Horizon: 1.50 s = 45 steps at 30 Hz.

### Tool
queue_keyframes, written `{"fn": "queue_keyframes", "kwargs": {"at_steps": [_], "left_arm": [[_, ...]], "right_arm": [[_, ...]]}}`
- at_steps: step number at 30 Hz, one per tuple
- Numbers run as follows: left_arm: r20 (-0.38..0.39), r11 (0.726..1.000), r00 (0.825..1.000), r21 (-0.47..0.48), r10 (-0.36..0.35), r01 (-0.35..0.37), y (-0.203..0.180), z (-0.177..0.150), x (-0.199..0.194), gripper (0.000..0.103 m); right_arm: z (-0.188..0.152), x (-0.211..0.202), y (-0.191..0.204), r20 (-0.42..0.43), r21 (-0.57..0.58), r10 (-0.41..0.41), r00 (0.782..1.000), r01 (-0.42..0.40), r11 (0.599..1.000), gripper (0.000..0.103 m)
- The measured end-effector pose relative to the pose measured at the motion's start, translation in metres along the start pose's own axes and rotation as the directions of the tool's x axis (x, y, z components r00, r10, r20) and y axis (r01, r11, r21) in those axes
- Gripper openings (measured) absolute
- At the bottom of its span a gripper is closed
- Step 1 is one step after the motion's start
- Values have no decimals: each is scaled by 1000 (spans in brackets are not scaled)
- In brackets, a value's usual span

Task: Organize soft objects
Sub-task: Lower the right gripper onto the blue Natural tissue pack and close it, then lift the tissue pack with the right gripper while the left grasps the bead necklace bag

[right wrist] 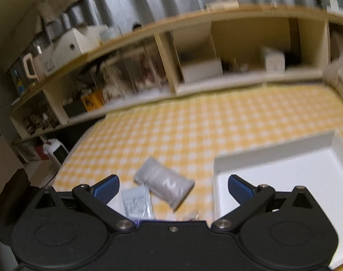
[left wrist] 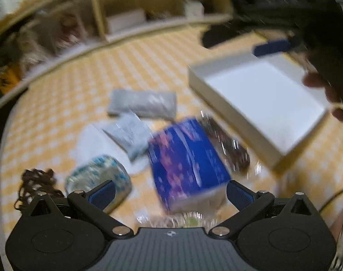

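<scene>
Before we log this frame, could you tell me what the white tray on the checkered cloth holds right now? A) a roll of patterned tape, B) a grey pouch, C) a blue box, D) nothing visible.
D: the white tray shows only its bare white floor in both views, while the blue box and grey pouch lie outside it on the cloth.

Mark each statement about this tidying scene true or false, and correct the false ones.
1. The white tray holds nothing. True.
2. The left tool is shut on the blue pack. False: its fingers stand wide apart, with the pack lying between them on the cloth.
3. The checked cloth is green and white. False: it is yellow and white.
4. A grey pouch lies on the cloth, outside the tray. True.
5. The right tool grips the grey pouch. False: it is open and holds nothing.
</scene>
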<state>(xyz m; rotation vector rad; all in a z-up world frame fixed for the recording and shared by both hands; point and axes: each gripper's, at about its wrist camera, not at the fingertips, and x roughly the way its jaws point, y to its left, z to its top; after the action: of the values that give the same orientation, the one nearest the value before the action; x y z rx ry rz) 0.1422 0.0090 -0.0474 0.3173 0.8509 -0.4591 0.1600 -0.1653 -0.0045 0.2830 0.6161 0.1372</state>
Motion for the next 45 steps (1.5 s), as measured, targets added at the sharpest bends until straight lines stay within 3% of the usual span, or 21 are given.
{"fn": "queue_keyframes", "kwargs": {"at_steps": [6, 12, 15, 19, 24, 27, 29, 32, 36, 40, 45], "left_arm": [[-163, 996, 986, 79, -32, 45, -8, -14, 28, 103], [-269, 992, 961, 95, -57, 85, -11, -23, 42, 103], [-301, 991, 951, 88, -66, 96, -10, -26, 49, 103], [-337, 992, 940, 89, -51, 86, -9, -29, 57, 91], [-353, 991, 935, 107, -39, 82, -10, -30, 62, 89], [-354, 990, 934, 110, -43, 88, -10, -30, 61, 84], [-356, 989, 933, 113, -47, 94, -11, -31, 60, 83], [-357, 989, 933, 113, -52, 99, -12, -31, 60, 79], [-351, 991, 935, 90, -58, 95, -10, -31, 58, 71], [-326, 994, 944, 71, -56, 84, -2, -31, 54, 67], [-273, 996, 960, 38, -66, 79, 1, -27, 43, 65]], "right_arm": [[-32, 38, 0, -156, 59, 30, 987, -21, 998, 103], [-64, 69, -1, -341, 176, 113, 933, -55, 983, 103], [-74, 73, 3, -382, 215, 151, 912, -71, 974, 103], [-82, 77, 10, -393, 199, 140, 909, -64, 978, 98], [-87, 79, 13, -400, 162, 129, 907, -69, 984, 94], [-89, 80, 17, -407, 122, 132, 904, -89, 989, 79], [-91, 79, 20, -409, 87, 132, 903, -105, 991, 61], [-92, 80, 21, -423, 62, 136, 896, -120, 991, 46], [-93, 79, 17, -422, 56, 160, 892, -150, 987, 34], [-85, 72, 14, -388, 59, 185, 903, -176, 983, 19], [-73, 61, 10, -328, 46, 197, 924, -192, 980, 16]]}}
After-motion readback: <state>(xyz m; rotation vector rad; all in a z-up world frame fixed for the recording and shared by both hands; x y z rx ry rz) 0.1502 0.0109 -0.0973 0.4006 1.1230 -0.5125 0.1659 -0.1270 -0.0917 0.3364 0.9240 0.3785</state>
